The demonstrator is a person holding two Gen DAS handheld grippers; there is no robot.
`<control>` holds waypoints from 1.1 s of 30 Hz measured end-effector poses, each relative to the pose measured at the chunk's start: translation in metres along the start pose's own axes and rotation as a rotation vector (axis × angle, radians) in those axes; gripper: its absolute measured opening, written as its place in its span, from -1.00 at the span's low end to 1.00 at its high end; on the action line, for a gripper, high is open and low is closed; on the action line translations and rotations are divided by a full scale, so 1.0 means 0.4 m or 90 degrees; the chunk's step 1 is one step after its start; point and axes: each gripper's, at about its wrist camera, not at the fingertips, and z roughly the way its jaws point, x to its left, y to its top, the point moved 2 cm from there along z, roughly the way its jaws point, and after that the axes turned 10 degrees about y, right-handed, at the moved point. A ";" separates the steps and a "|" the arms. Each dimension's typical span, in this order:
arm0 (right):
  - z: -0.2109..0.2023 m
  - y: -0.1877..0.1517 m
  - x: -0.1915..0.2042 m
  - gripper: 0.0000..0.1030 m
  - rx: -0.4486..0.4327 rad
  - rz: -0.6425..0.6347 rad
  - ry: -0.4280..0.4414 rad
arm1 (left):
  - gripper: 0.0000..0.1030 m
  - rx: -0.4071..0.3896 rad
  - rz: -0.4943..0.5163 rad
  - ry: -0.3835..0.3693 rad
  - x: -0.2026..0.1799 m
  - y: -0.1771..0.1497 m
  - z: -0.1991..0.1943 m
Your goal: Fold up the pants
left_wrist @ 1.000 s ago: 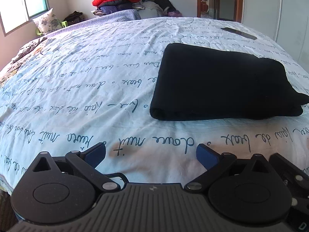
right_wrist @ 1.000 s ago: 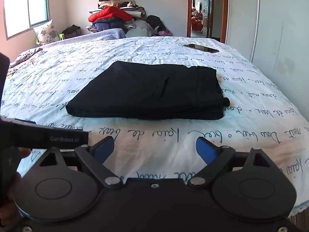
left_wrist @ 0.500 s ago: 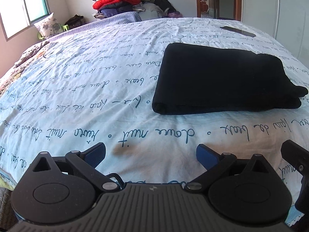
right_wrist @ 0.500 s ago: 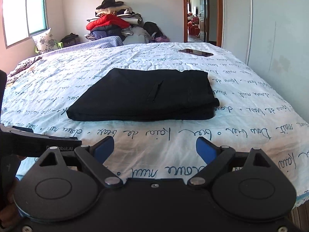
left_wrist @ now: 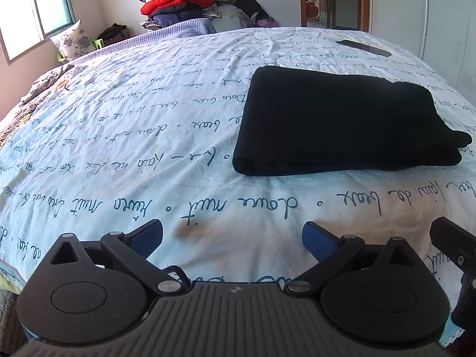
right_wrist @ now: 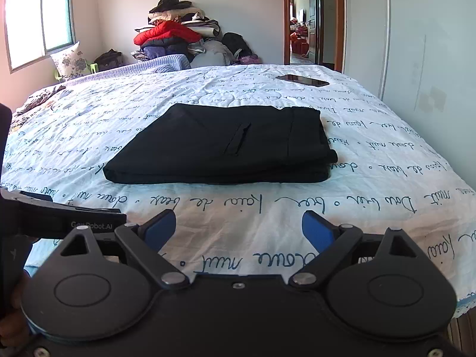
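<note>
The black pants (left_wrist: 342,122) lie folded into a flat rectangle on the bed, also seen in the right wrist view as the pants (right_wrist: 226,145) with a pocket slit on top. My left gripper (left_wrist: 232,238) hangs open over the bed's near edge, well short of the pants and to their left. My right gripper (right_wrist: 238,229) is open too, with only the sheet between its blue pads, a short way in front of the pants. Neither gripper touches the cloth.
The bed (right_wrist: 372,184) wears a white sheet with blue handwriting. A dark phone (right_wrist: 302,80) lies at the far right of it. A pile of clothes (right_wrist: 175,35) stands behind the bed, a pillow (right_wrist: 70,59) under the window, a wardrobe wall (right_wrist: 416,44) to the right.
Both grippers have drawn back and risen from the bed, so the folded pants look smaller and farther. The pants have not moved. Both stay open.
</note>
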 end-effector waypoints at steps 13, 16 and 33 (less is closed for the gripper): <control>-0.002 0.002 0.000 0.80 0.002 -0.007 -0.001 | 0.97 0.003 -0.002 0.001 0.002 0.002 0.004; -0.002 0.002 0.000 0.80 0.002 -0.006 -0.001 | 0.97 0.003 0.000 0.002 0.001 0.001 0.004; -0.002 -0.004 -0.003 0.80 0.004 -0.003 0.002 | 0.97 0.003 -0.001 0.002 0.003 -0.001 0.003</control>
